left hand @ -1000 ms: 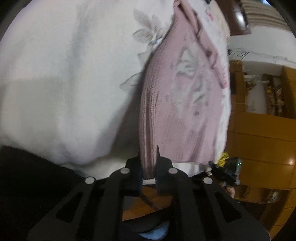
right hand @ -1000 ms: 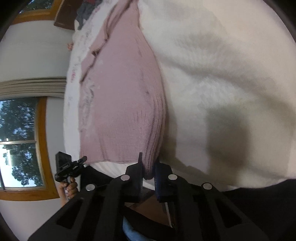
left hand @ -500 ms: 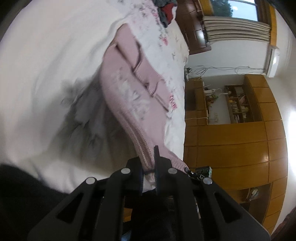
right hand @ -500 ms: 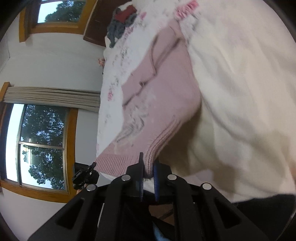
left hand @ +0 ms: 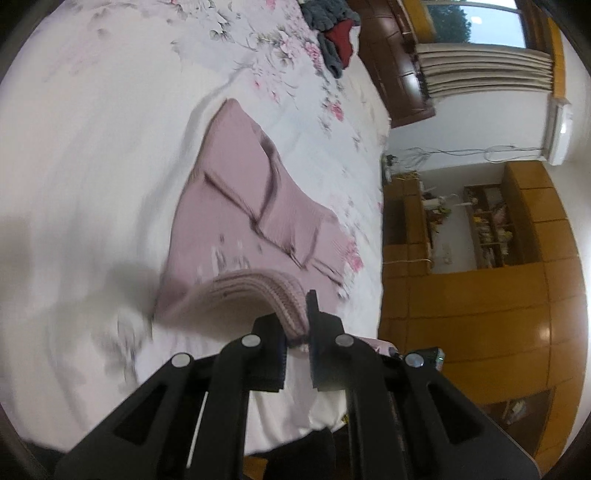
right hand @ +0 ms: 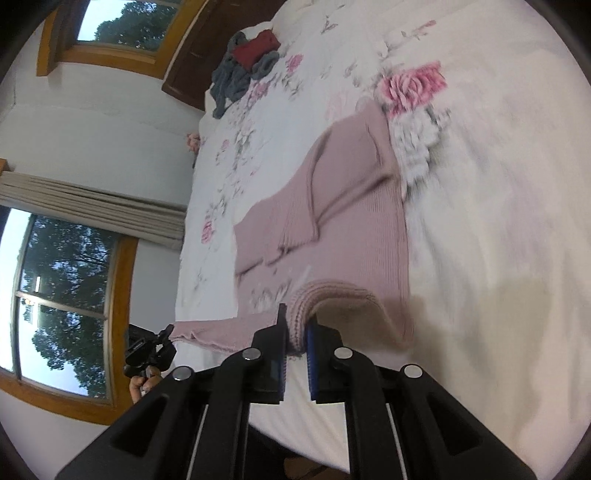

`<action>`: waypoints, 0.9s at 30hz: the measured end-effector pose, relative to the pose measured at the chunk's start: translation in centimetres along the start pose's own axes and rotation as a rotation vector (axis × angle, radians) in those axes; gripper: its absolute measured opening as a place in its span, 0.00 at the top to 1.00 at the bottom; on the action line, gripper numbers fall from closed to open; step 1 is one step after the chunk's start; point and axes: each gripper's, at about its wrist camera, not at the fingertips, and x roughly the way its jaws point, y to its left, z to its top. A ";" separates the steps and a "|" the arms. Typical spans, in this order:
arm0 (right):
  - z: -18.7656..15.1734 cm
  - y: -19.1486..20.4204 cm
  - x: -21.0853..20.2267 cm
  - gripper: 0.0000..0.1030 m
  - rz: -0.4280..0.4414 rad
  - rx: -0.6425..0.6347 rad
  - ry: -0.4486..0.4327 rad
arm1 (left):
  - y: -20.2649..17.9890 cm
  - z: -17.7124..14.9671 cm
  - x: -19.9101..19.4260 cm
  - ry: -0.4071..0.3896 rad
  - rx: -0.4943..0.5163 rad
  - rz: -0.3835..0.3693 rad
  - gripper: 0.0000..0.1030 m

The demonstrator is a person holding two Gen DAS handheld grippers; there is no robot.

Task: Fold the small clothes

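A small pink knitted sweater (left hand: 243,206) lies on a white flowered bedsheet (left hand: 92,129), its sleeves folded across the body. My left gripper (left hand: 295,317) is shut on one corner of the ribbed hem, which curls up off the bed. In the right wrist view the same pink sweater (right hand: 332,206) stretches away from me, and my right gripper (right hand: 295,325) is shut on the other hem corner. The hem between both corners is lifted and arches over the sheet (right hand: 498,221).
A heap of grey and red clothes (right hand: 245,62) lies at the far end of the bed, also visible in the left view (left hand: 334,33). Wooden cabinets (left hand: 480,295) flank one side, a window (right hand: 62,284) the other. A hand holding the other gripper (right hand: 147,354) shows near the bed edge.
Both grippers have lifted the hem and carried it forward over the sweater; the views now look along the bed and show the whole garment with its folded sleeves.
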 end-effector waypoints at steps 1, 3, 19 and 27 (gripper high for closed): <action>1.1 0.0 0.8 0.92 -0.009 0.001 0.005 | 0.1 1.0 0.8 0.002 -0.005 0.012 0.93; 3.3 -0.3 2.6 0.92 -0.038 0.002 0.015 | 0.6 2.7 2.2 0.008 -0.014 0.037 0.93; 12.5 -5.6 11.8 0.79 -0.100 0.080 0.062 | 3.2 11.2 10.9 0.009 -0.005 0.123 0.78; 12.7 -4.3 10.6 0.74 -0.147 -0.089 0.050 | 0.1 10.7 10.4 0.036 0.259 0.261 0.60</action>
